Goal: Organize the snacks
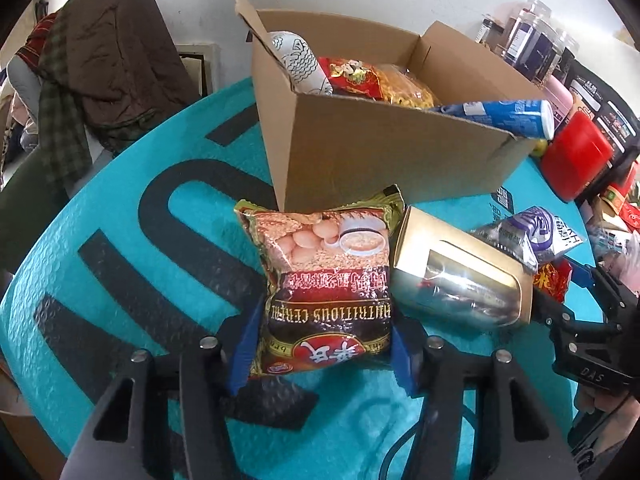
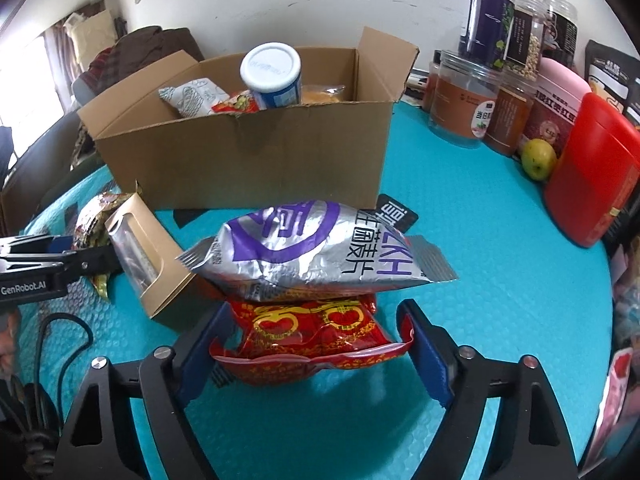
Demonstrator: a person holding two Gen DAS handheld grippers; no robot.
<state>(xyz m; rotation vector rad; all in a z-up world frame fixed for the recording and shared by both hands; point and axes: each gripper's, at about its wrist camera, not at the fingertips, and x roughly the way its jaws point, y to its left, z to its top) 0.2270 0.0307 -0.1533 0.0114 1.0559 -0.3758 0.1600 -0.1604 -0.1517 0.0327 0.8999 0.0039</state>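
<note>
Between our left gripper's (image 1: 322,344) fingers sits the cereal bag (image 1: 324,276), blue pads pinching its sides, ready to lift. Just right of those fingers lies the gold window box (image 1: 460,276). Ahead stands the cardboard box (image 2: 244,156), already holding a blue canister (image 2: 274,76) and several packets. Our right gripper (image 2: 316,356) is spread around the red packet (image 2: 312,340), not touching; a silver-purple bag (image 2: 316,252) rests on it. We judge the job roughly half done, four items left.
</note>
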